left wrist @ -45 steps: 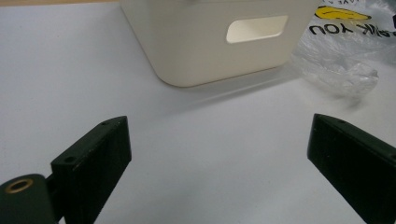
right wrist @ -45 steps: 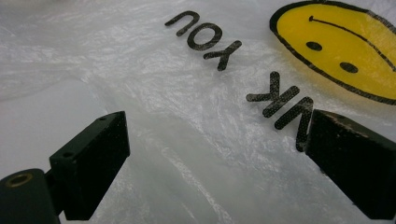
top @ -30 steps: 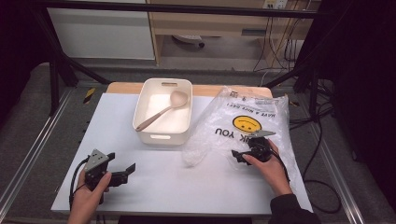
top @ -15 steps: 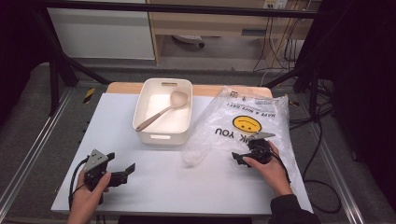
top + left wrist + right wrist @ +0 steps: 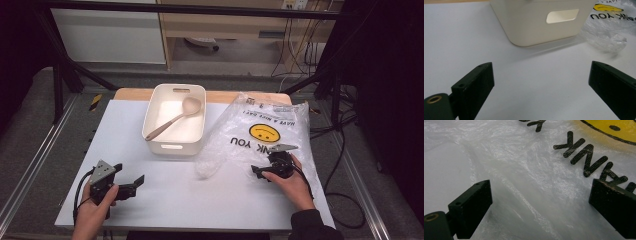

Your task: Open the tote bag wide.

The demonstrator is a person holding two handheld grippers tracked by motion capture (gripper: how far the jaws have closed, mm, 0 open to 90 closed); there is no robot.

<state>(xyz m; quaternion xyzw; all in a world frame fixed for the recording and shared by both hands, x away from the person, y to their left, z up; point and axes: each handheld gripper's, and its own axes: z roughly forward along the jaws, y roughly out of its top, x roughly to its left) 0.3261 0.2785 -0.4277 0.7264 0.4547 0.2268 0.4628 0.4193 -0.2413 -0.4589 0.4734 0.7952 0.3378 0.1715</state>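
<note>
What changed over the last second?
Little: the right gripper crept slightly toward the person over the plastic bag, jaws open, nothing grasped. The left gripper, the white bin and the spoon inside it stayed put.

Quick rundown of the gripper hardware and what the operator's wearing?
Both grippers are black with two flat, blocky jaws showing small screw holes. The left gripper carries a grey three-cornered plate on top and trails a black cable. The right gripper has a grey plate too. A dark sleeve covers the right forearm.

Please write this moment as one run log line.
right gripper: open, over plastic bag | left gripper: open, on table | spoon in bin
</note>
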